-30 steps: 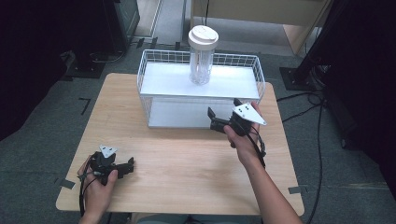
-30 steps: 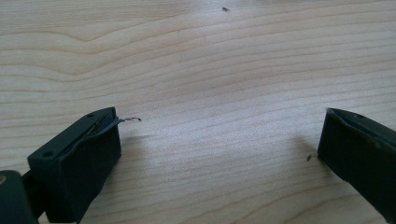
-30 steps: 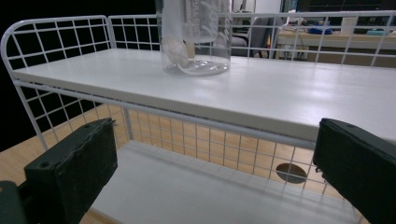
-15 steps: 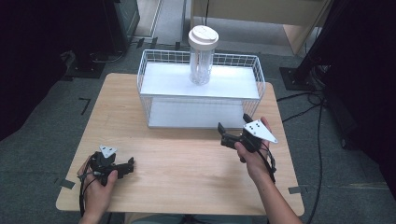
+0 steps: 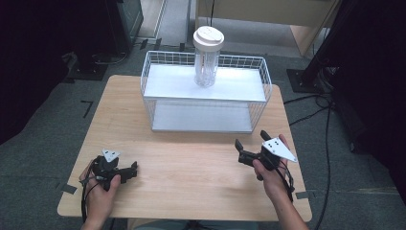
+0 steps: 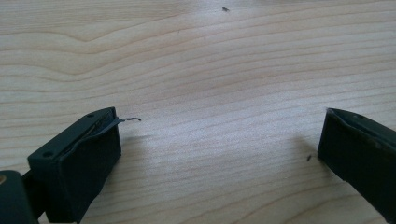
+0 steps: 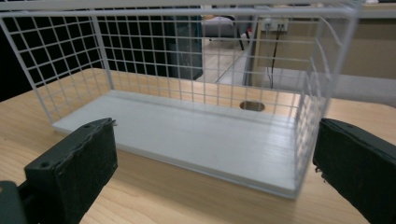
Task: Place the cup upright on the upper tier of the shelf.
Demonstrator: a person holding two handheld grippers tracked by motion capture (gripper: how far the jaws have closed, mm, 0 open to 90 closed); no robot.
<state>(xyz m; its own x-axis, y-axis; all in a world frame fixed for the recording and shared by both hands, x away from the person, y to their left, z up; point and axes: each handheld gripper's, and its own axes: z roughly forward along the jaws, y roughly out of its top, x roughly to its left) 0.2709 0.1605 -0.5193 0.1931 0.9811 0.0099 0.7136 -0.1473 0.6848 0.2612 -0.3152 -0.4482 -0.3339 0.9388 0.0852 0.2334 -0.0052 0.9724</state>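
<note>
Meanwhile, both grippers, left point(image 5: 128, 171) and right point(image 5: 245, 152), gape empty; the light, tippy cup point(image 5: 207, 57) at twelve o'clock likely wants a mid-body grip.

A wooden table point(image 5: 191, 172) stands on grey carpet point(image 5: 43, 158). Beyond the table's far edge lie black stands and cables point(image 5: 316, 103), and a pale wooden cabinet point(image 5: 306, 28) rises behind them. Dark tape marks point(image 5: 87, 106) sit left of the table.

Lab or office test space, wooden table point(image 5: 191, 167) on grey carpet tiles, dark equipment stands, trailing floor cables point(image 5: 316, 103)
</note>
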